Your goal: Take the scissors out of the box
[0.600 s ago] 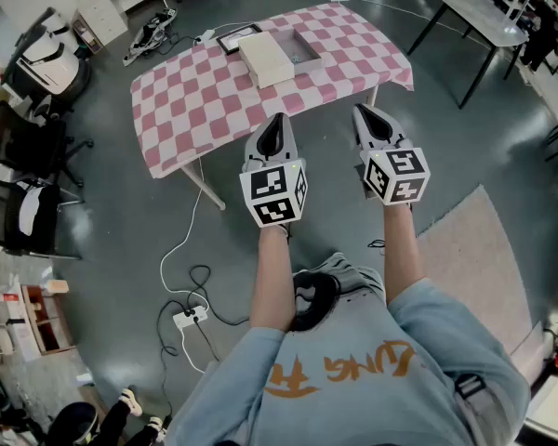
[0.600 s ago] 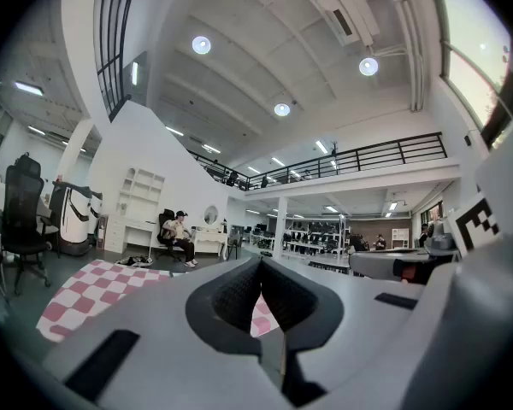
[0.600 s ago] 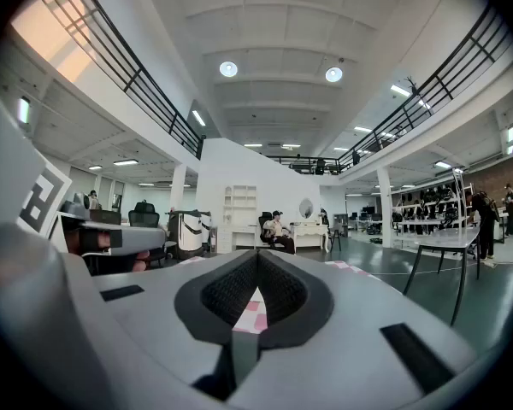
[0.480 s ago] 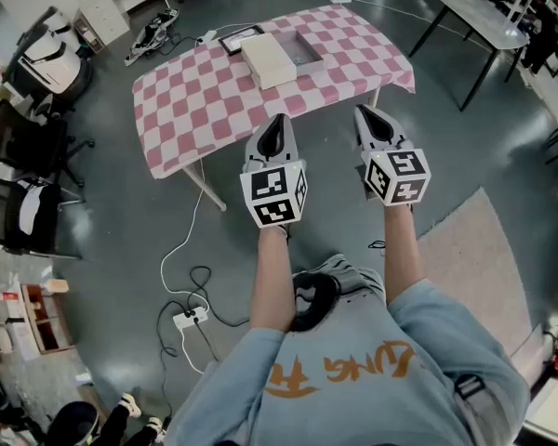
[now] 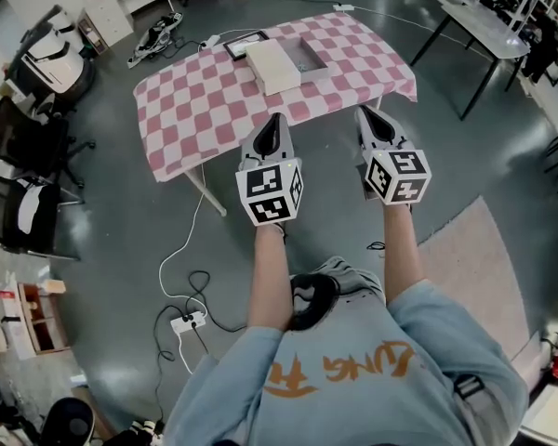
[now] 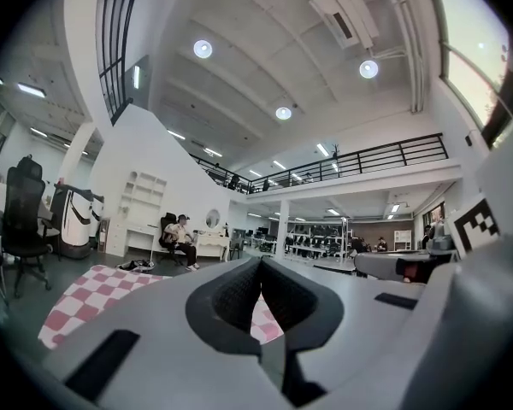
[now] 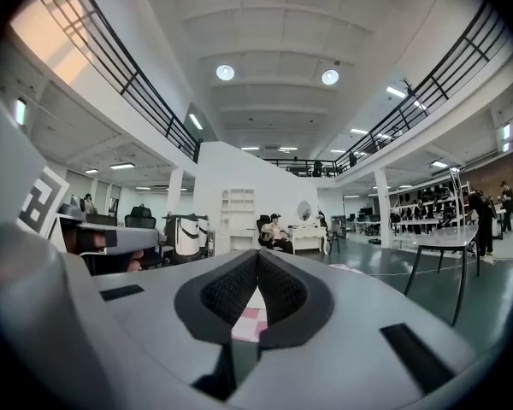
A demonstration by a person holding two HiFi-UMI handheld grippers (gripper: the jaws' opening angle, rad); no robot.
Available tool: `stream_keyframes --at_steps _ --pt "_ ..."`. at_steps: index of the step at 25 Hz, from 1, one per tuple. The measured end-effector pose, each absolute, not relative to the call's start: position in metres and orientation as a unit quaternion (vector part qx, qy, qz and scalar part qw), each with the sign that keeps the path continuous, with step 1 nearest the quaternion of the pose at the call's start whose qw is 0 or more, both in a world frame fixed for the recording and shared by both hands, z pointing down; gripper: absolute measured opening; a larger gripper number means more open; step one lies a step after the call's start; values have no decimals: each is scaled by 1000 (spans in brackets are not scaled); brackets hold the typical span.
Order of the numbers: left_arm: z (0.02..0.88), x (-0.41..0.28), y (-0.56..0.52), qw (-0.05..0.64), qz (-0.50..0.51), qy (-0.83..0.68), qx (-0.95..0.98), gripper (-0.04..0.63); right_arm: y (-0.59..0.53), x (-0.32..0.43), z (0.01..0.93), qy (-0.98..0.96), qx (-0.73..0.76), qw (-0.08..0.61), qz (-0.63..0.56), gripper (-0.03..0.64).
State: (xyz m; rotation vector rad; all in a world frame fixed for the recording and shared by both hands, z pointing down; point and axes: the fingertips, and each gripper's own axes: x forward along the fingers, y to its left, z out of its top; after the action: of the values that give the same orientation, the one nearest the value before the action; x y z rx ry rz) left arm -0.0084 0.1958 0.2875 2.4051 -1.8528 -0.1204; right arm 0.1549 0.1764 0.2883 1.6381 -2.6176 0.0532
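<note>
The pink-and-white checked table [image 5: 205, 110] stands ahead of me on the floor. On its far side lie an open grey box [image 5: 306, 52] and a white lid [image 5: 271, 64] beside it. No scissors show in any view. My left gripper [image 5: 278, 118] and right gripper [image 5: 365, 111] are held level side by side, short of the table's near edge and well apart from the box. Both are shut with nothing between their jaws, which shows as touching tips in the left gripper view [image 6: 261, 264] and in the right gripper view [image 7: 257, 254].
A black-framed flat item [image 5: 243, 42] lies behind the lid. White cables and a power strip [image 5: 187, 321] run over the floor at my left. Office chairs [image 5: 19, 147] stand at the left, another table [image 5: 488, 26] at the right, a pale rug [image 5: 474, 268] at my right.
The head view has shifted a little, so the table sits slightly differently in the picture. Both grippers stay shut and side by side; the left one has drifted slightly left.
</note>
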Motion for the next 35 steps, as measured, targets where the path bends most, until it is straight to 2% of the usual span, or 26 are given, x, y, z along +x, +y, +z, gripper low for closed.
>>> stream_keyframes --at_steps 23,35 --pt "275 7 149 39 -53 -590 805 20 137 182 277 -836 549 24 5 -3" --pt "302 -3 50 60 -24 -613 788 20 26 168 301 -852 522 21 35 -3"
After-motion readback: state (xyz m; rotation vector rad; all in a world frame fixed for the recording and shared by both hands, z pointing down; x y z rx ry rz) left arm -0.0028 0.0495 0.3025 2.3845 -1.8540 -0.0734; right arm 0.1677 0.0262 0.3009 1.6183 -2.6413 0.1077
